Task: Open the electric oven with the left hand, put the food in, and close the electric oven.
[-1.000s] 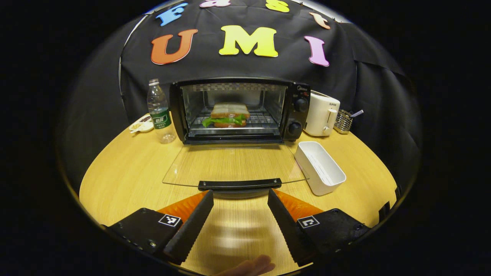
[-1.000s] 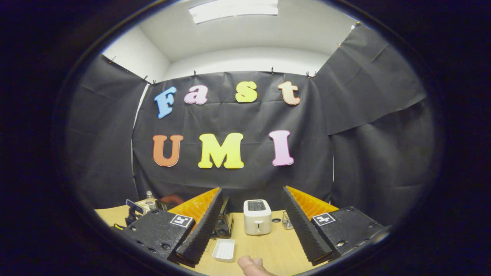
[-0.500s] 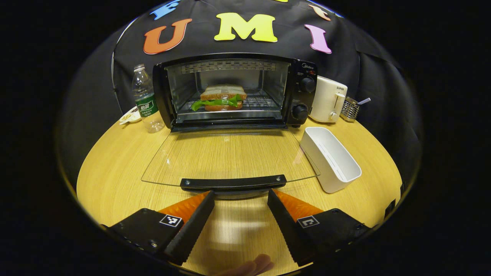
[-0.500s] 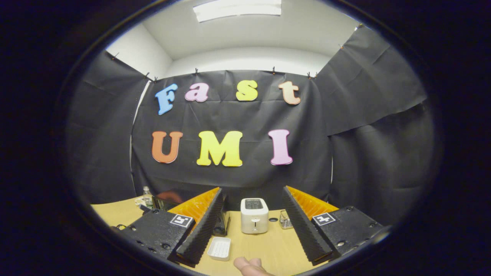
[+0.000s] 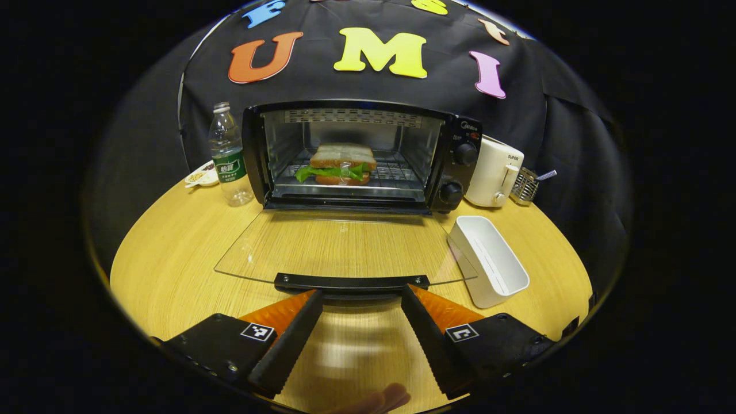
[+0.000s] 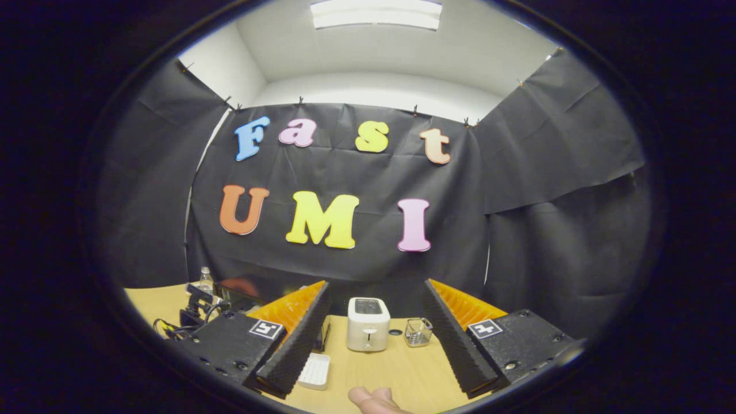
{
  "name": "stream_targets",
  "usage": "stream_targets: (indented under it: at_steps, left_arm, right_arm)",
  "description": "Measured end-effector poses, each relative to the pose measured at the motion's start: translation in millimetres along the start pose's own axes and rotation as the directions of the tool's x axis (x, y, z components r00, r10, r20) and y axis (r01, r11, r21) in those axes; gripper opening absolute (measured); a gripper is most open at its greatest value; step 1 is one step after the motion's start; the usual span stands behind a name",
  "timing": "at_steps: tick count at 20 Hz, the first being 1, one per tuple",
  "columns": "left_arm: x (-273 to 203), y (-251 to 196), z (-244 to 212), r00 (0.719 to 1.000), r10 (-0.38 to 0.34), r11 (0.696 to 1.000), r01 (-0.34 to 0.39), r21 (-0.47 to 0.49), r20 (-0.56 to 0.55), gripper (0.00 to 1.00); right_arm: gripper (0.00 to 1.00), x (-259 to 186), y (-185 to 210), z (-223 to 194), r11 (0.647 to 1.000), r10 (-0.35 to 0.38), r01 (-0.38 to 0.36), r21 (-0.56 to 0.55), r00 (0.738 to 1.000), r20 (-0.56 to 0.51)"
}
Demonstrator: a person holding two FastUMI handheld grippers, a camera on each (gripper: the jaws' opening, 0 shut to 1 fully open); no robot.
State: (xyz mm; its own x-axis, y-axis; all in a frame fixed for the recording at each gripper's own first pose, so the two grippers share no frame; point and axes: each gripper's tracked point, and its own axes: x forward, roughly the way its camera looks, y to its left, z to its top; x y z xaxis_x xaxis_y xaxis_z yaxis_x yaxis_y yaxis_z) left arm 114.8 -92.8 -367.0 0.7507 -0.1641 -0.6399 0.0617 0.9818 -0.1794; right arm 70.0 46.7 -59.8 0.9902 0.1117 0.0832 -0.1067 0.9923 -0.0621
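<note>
**Oven door lay open with sandwich on the rack**

In the left gripper view, the black electric oven (image 5: 359, 155) stood at the back of the round light-wood table (image 5: 172, 253), its glass door (image 5: 339, 247) folded down flat toward the camera. The door's black bar handle (image 5: 352, 282) sat just beyond the tips of the left gripper (image 5: 361, 302), whose two black ribbed fingers stood spread apart with nothing between them; whether the tips touched the handle could not be told. Inside the oven, a sandwich of sliced bread with green lettuce (image 5: 340, 164) rested on the wire rack, left of centre.

A clear plastic water bottle with a green label (image 5: 227, 155) stood just left of the oven, and a small white dish (image 5: 201, 175) lay behind it. To the right of the oven stood a white toaster (image 5: 493, 172), then a small wire basket (image 5: 524, 185). An empty white rectangular tray (image 5: 489, 260) lay beside the door's right edge.

In the right gripper view, the right gripper (image 6: 374, 313) was held high and level, its fingers wide apart and empty, framing the toaster and wire basket across the table. A fingertip (image 6: 371, 398) showed at the bottom edge.
</note>
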Motion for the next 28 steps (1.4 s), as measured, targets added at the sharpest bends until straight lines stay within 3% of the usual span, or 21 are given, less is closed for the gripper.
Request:
stream_targets:
  at_steps: [5, 6, 9, 10, 14, 15, 16, 18, 19, 21, 22, 23, 25, 26, 27, 28]
  left_arm:
    - [-4.2, -1.9, 11.6, 0.999, 0.003, 1.000, -0.003, -0.016, 0.043, 0.92]
    - [-3.9, -1.7, 11.9, 0.999, 0.005, 1.000, -0.004, -0.015, 0.045, 0.92]
    - [-5.6, -3.3, 15.6, 0.998, 0.007, 1.000, -0.008, 0.014, 0.056, 0.92]
    - [-7.5, -3.7, 17.8, 0.998, 0.011, 1.000, -0.012, 0.023, 0.068, 0.92]
    - [-8.0, -2.1, 25.7, 0.995, 0.029, 0.997, -0.035, 0.065, 0.093, 0.92]
    - [-8.2, -2.0, 27.0, 0.995, 0.032, 0.996, -0.039, 0.080, 0.093, 0.92]
    - [-9.3, -2.7, 29.8, 0.994, 0.034, 0.995, -0.043, 0.095, 0.100, 0.92]
    - [-10.8, -2.7, 37.2, 0.992, 0.039, 0.994, -0.051, 0.101, 0.123, 0.92]
    - [-11.0, -2.0, 42.1, 0.990, 0.044, 0.993, -0.059, 0.106, 0.135, 0.92]
    - [-11.2, 4.7, 51.2, 0.985, 0.068, 0.989, -0.087, 0.118, 0.159, 0.93]
    - [-13.2, 2.9, 57.0, 0.983, 0.066, 0.989, -0.087, 0.119, 0.170, 0.96]
    - [-14.5, 3.1, 60.9, 0.982, 0.063, 0.989, -0.085, 0.118, 0.177, 0.96]
    - [-15.7, 3.9, 74.8, 0.975, 0.053, 0.989, -0.081, 0.122, 0.217, 0.96]
    - [-16.3, 4.5, 81.5, 0.971, 0.049, 0.990, -0.079, 0.120, 0.235, 0.96]
    - [-16.2, 5.1, 87.7, 0.968, 0.046, 0.990, -0.077, 0.118, 0.248, 0.96]
    - [-16.5, 5.2, 95.0, 0.964, 0.043, 0.990, -0.077, 0.120, 0.264, 0.96]
  right_arm:
    - [1.00, 6.6, -2.7, -15.4, 0.999, 0.007, -0.005, 0.042, 0.999, -0.043]
    - [0.93, 6.8, -3.3, -16.6, 0.999, 0.007, -0.005, 0.050, 0.999, -0.045]
    - [0.93, 8.9, -8.1, -21.6, 0.998, 0.000, 0.003, 0.056, 0.999, -0.054]
    - [1.00, 8.7, -9.1, -22.3, 0.998, -0.002, 0.005, 0.059, 0.998, -0.056]
    - [1.00, 10.5, -11.8, -25.8, 0.998, -0.004, 0.008, 0.065, 0.998, -0.062]
    - [0.93, 11.0, -13.1, -26.5, 0.998, -0.012, 0.016, 0.063, 0.998, -0.066]
    - [1.00, 11.4, -16.1, -28.0, 0.998, -0.024, 0.028, 0.059, 0.997, -0.071]
    - [1.00, 11.0, -19.8, -30.5, 0.997, -0.037, 0.041, 0.063, 0.997, -0.074]
    - [0.93, 10.6, -21.1, -32.4, 0.997, -0.041, 0.046, 0.068, 0.996, -0.077]
    - [0.93, 10.1, -22.4, -37.2, 0.996, -0.043, 0.049, 0.072, 0.995, -0.089]
    - [1.00, 10.4, -23.5, -38.7, 0.996, -0.045, 0.052, 0.074, 0.995, -0.094]
    - [0.93, 10.3, -25.1, -39.3, 0.996, -0.048, 0.055, 0.075, 0.994, -0.097]
    - [0.93, 10.3, -26.3, -40.1, 0.995, -0.051, 0.058, 0.077, 0.994, -0.098]
    - [1.00, 9.1, -25.9, -40.2, 0.995, -0.051, 0.059, 0.078, 0.994, -0.099]
    - [1.00, 7.1, -25.7, -40.3, 0.995, -0.050, 0.058, 0.078, 0.994, -0.099]
    - [0.93, 5.3, -26.2, -39.0, 0.995, -0.051, 0.059, 0.077, 0.994, -0.099]
